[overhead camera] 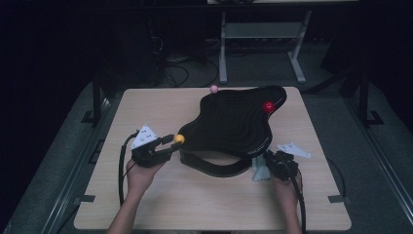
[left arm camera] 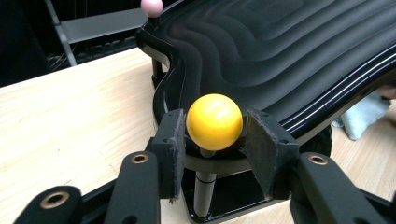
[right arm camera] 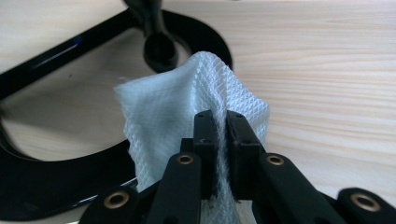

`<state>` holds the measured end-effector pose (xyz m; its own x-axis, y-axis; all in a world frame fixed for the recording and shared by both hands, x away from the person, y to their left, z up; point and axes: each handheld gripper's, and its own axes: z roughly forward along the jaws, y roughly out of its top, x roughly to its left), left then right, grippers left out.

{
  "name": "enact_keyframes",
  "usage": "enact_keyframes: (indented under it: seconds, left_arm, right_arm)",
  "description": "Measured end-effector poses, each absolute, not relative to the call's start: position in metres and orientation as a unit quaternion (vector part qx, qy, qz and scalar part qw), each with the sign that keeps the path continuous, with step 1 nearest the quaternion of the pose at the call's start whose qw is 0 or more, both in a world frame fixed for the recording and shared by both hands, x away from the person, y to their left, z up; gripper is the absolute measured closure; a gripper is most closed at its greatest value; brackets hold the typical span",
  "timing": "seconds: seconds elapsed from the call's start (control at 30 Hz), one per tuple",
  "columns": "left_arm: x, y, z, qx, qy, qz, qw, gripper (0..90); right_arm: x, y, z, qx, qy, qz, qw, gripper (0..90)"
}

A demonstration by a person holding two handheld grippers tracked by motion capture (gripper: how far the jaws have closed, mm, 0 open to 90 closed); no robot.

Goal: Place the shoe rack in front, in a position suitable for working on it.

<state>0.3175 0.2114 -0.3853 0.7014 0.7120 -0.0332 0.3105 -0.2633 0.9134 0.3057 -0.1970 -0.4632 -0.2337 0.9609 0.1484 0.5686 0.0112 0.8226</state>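
Left gripper [left arm camera: 214, 140]: jaws apart, yellow knob [left arm camera: 214, 122] dead centre between them, pads just off it. Right gripper [right arm camera: 219, 140]: jaws clamped on cloth [right arm camera: 177, 116], black tray [overhead camera: 229, 124] ahead-left of them. Right hand's nearer the tray's near edge.

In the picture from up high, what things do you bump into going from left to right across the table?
Left gripper → yellow ball → pink ball → white cloth → red ball → right gripper.
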Motion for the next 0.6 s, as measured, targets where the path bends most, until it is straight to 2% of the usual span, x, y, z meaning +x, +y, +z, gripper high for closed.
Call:
enact_keyframes:
  seconds: [0.37,0.5,0.6]
  left_arm:
    - [0.322,0.219,-0.385,0.759,0.356,0.199,0.508,47.6]
    - [0.325,0.227,-0.385,0.753,0.361,0.203,0.511,48.6]
    - [0.33,0.231,-0.388,0.753,0.368,0.194,0.51,52.6]
  right_arm:
    - [0.306,-0.177,-0.466,0.539,0.711,0.401,0.207,83.9]
    - [0.308,-0.178,-0.461,0.536,0.711,0.399,0.219,83.9]
    - [0.31,-0.176,-0.46,0.534,0.711,0.4,0.222,83.9]
